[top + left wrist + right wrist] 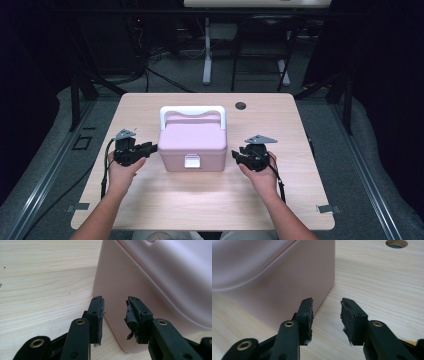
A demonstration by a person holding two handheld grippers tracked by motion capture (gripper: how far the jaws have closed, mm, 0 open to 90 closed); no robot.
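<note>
Light wood table [150, 107] is seen against a dark room, with grey floor and stand legs behind it. Near its middle a pink box [192, 142] is set, closer to the far half. Box is made of plain matte pink plastic, squarish, with rounded corners and a lid slightly wider than the body. A white handle [192, 111] is folded back over the far side of the lid. A small white latch [192, 161] is fitted at the middle of the front face, lid closed. A round cable hole [241, 105] is cut in the table beyond the box, to its right.

Left gripper [151, 147] is held at the box's left side, tips just at the wall; contact cannot be confirmed. Its fingers [97, 315] are parted, nothing clamped between them, pads worn and frayed. Right gripper [235, 155] is held just beside the box's right side, fingers [305, 315] likewise apart, nothing gripped.
</note>
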